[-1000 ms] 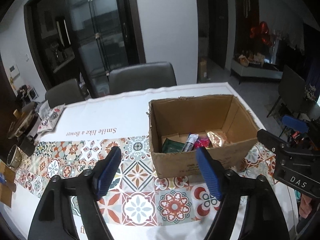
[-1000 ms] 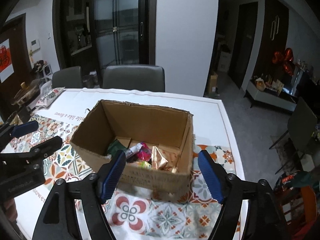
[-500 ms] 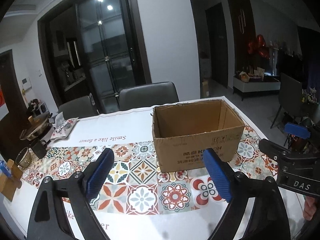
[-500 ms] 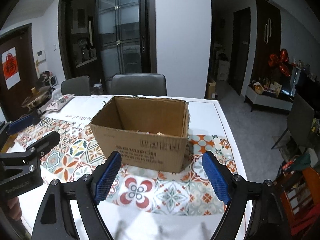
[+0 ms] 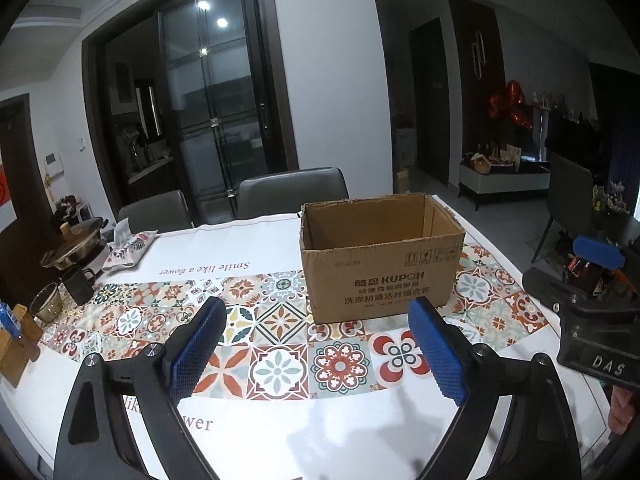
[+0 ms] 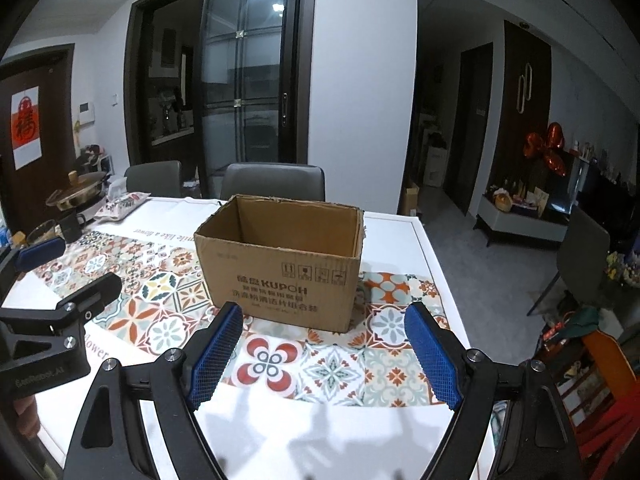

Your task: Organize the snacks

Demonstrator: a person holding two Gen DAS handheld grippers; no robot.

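Your left gripper [image 5: 316, 320] hangs nearest you over the patterned tablecloth [image 5: 280, 368], its blue pads spread wide with nothing between them; your right gripper [image 6: 320, 330] is likewise spread and empty (its side also shows at the right edge of the left view); just beyond both sits the open cardboard box [image 5: 380, 256], upright on the table, its contents hidden behind the front wall from this low angle; past it stand two grey chairs [image 6: 274, 180]; further back, dark glass doors [image 6: 244, 80]
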